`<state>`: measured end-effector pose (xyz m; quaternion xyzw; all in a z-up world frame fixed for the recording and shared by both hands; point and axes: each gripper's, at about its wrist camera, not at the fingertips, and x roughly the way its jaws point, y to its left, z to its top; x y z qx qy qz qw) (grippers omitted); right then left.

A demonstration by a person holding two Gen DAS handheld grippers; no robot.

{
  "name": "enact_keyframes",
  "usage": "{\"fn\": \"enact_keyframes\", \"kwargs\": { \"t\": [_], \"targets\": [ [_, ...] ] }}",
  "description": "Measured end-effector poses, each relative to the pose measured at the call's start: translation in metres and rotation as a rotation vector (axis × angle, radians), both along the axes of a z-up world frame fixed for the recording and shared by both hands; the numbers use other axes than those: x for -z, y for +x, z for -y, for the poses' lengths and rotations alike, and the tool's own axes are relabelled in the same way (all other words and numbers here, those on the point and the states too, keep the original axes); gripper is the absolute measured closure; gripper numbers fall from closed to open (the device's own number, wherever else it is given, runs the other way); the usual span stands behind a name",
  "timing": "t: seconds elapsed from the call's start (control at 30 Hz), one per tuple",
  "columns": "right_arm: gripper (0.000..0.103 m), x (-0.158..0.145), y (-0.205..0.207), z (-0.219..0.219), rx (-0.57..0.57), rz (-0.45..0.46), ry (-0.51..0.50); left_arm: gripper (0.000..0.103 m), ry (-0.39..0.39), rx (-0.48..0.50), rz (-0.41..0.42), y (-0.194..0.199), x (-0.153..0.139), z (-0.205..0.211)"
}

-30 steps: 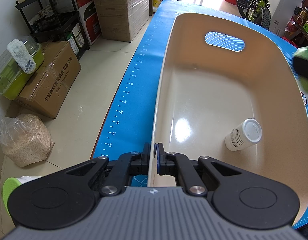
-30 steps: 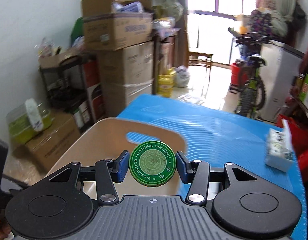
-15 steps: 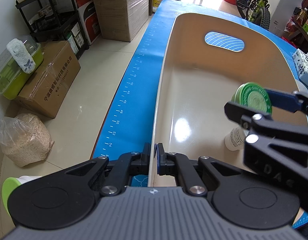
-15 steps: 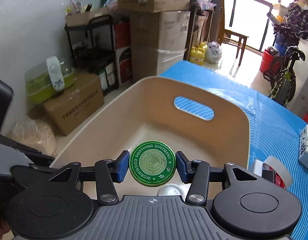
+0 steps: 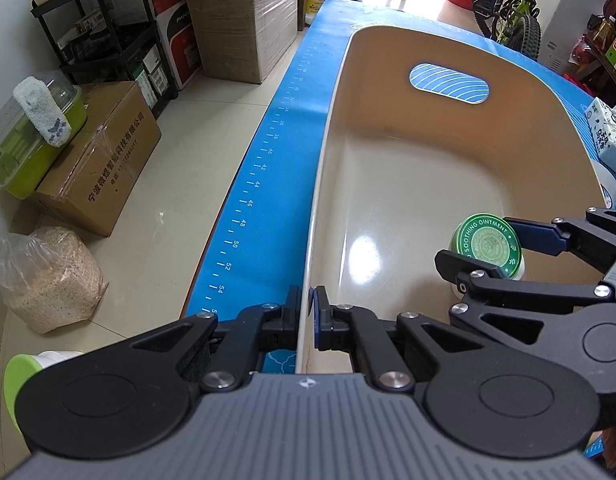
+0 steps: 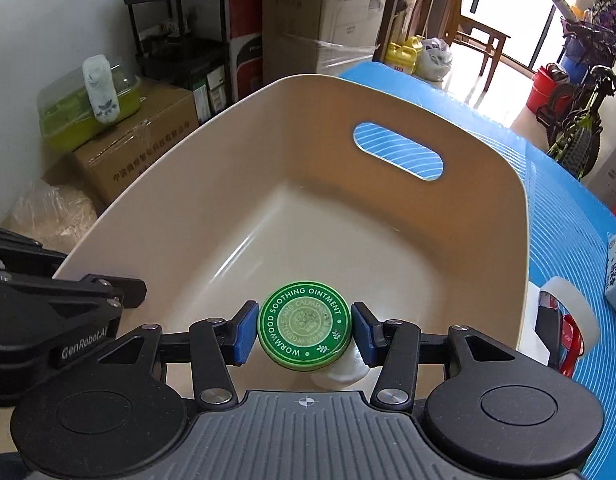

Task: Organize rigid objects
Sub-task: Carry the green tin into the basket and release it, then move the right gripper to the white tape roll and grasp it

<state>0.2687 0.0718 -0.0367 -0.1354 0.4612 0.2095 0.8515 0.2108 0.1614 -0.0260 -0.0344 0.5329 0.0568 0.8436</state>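
The left claw point(image 5: 306, 312) is clamped on the near left wall of the beige tub point(image 5: 388, 184), one finger inside and one outside. The tub sits on a blue mat point(image 5: 267, 184) printed with a ruler scale, covering the bench. The right claw point(image 5: 496, 250) enters from the right, inside the tub, gripping a green tin point(image 5: 486, 245) lettered "SOOTHING OINTMENT". A white object lies under the tin, mostly hidden. A tissue pack point(image 5: 606, 132) lies on the mat beyond the tub's right wall.
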Motion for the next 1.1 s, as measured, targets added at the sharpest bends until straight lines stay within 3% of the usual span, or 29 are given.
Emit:
{"fn": "enact_keyframes", "kwargs": {
  "t": [0.2, 0.27, 0.33, 0.6, 0.83, 1.1],
  "targets": [
    [0.049, 0.001, -0.002, -0.001, -0.022, 0.016, -0.019, 0.096, 0.000, 0.001, 0.000, 0.000, 0.000, -0.001],
    [0.044, 0.001, -0.001, -0.002, -0.017, 0.017, -0.020, 0.096, 0.000, 0.001, 0.000, 0.000, 0.000, -0.001],
    [0.039, 0.001, -0.001, 0.000, -0.007, 0.015, -0.006, 0.096, 0.000, 0.001, 0.000, 0.000, -0.001, -0.001],
    [0.035, -0.010, 0.000, 0.019, 0.040, 0.033, 0.059, 0.096, 0.001, 0.001, 0.000, 0.000, 0.000, -0.001],
    [0.034, -0.042, -0.004, 0.053, 0.096, 0.114, 0.118, 0.096, 0.001, 0.000, -0.001, 0.000, -0.001, -0.002],
    [0.033, -0.076, -0.008, 0.122, 0.219, 0.223, 0.137, 0.095, 0.002, 0.001, -0.001, 0.000, -0.001, -0.002]
  ]
}}
